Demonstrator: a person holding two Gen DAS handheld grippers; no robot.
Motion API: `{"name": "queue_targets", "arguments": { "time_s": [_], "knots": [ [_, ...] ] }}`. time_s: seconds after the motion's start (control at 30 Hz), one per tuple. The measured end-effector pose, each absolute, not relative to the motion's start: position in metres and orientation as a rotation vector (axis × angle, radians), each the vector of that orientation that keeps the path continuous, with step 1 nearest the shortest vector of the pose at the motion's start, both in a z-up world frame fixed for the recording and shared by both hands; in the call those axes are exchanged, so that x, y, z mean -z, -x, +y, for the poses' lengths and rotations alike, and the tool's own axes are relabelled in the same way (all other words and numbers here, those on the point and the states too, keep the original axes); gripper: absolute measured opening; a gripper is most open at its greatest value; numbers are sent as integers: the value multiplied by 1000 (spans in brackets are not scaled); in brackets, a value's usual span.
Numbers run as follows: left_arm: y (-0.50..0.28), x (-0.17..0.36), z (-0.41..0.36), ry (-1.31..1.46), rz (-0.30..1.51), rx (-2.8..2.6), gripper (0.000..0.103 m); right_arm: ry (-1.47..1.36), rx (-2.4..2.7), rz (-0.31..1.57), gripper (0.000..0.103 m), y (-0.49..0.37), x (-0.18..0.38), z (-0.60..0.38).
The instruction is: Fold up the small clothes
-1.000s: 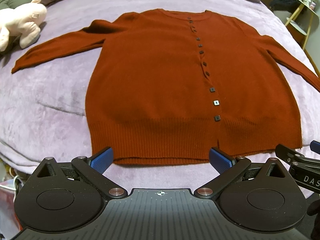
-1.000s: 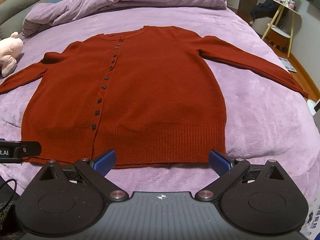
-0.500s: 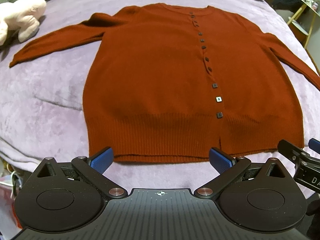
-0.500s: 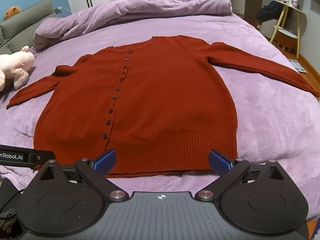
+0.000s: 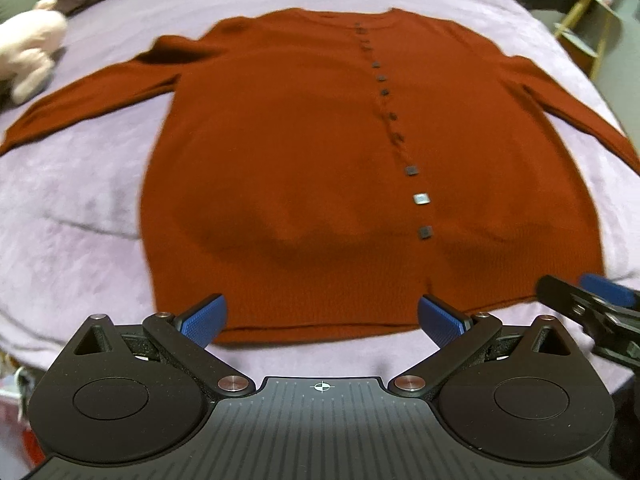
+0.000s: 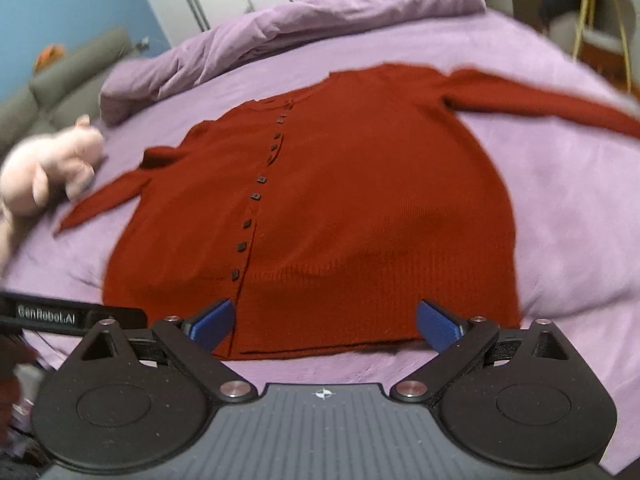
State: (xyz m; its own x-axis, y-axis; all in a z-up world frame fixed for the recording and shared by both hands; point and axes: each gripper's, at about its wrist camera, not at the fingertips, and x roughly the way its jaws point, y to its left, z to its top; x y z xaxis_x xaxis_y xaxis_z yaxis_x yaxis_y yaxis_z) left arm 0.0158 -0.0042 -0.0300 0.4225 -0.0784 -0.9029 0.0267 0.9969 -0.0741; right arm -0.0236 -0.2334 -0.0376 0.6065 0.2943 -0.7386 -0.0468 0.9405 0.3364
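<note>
Cardigan: the rust-red cardigan [image 5: 288, 168] lies flat and face up on the bed [image 5: 72, 208], buttoned, hem toward me, neckline at the far end.
Sleeves: both are spread out, one reaching far left toward the plush, the other running off to the right.
Buttons: a row of dark buttons [image 5: 425, 232] runs from the hem up to the neckline, right of center in my left view and left of center in my right view.
Left gripper: my left gripper [image 5: 322, 318] hovers at the near hem, its blue pads [image 5: 204, 319] wide apart with nothing between them; I cannot tell whether they touch the knit.
Right gripper: my right gripper [image 6: 324, 322] sits just beside it, to the right, over the same hem, pads [image 6: 439, 325] spread and holding nothing.
Plush: a pink plush [image 6: 52, 172] lies at the far left, near the left cuff.
Duvet: a bunched lilac duvet [image 6: 288, 24] lies across the far end of the bed.
Focus: both views are slightly blurred.
</note>
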Motion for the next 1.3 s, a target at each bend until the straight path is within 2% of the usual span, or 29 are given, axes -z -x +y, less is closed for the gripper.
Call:
{"name": "queue_targets", "arguments": {
  "time_s": [0.07, 0.13, 0.33, 0.4, 0.57, 0.63, 0.8, 0.87, 0.97, 1.07, 1.2, 1.3],
  "knots": [
    [-22, 30, -5, 66, 1148, 103, 103, -349, -203, 914, 72, 21, 47, -243],
    [-31, 25, -4, 89, 1107, 126, 103, -398, -204, 910, 59, 16, 53, -255],
    [-77, 5, -6, 107, 954, 81, 103, -640, 74, 677, 57, -18, 46, -367],
    [-96, 6, -5, 111, 927, 63, 103, -759, 213, 584, 54, -33, 49, -423],
    [-132, 20, 2, 218, 898, 67, 103, -1108, 456, 417, 48, -57, 83, -538],
    [-137, 27, 8, 282, 878, 92, 103, -1162, 557, 420, 44, -67, 100, -557],
    [-157, 39, 13, 318, 921, 154, 103, -1239, 597, 370, 23, -81, 128, -581],
    [-161, 38, 13, 293, 912, 166, 103, -1263, 613, 365, 6, -86, 135, -586],
    [-165, 33, 11, 260, 875, 194, 103, -1227, 663, 376, 6, -95, 132, -588],
    [-173, 27, 7, 275, 836, 254, 103, -936, 612, 381, 6, -126, 89, -554],
    [-189, 13, -1, 341, 772, 353, 103, -681, 169, 349, 6, -169, 30, -452],
    [-204, 10, -7, 391, 741, 417, 103, -589, -183, 377, 7, -187, 21, -367]
  ]
}}
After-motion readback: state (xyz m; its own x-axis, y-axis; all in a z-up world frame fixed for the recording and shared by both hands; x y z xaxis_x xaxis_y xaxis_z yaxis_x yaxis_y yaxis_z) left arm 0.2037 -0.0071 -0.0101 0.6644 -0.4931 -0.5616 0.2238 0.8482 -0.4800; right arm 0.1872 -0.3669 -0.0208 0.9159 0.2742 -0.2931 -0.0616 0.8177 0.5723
